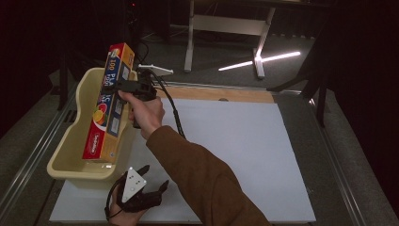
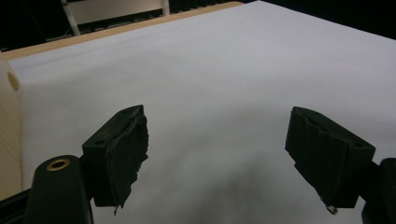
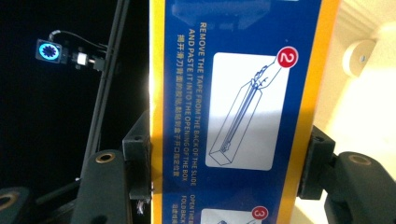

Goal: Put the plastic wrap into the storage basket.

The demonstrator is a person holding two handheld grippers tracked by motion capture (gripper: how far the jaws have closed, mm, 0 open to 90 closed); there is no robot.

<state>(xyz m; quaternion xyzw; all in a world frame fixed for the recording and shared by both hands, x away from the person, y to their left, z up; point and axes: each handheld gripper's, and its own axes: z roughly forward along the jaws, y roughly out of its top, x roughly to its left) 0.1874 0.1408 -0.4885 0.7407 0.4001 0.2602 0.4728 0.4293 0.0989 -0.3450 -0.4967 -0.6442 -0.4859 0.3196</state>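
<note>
At ten o'clock on the table, we find the right gripper (image 1: 117,86) pinching the long box (image 1: 109,103) over the bin (image 1: 70,162); released tilted, it could topple out. The left gripper (image 1: 153,181) idles, spread.

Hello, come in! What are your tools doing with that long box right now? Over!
Right tool shut on box, tilted, low end in tub. Left tool open, empty, over white sheet. Nothing in the way.

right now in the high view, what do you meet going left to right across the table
tub → box standing tilted in it → right tool shut on the box → white mat
</note>
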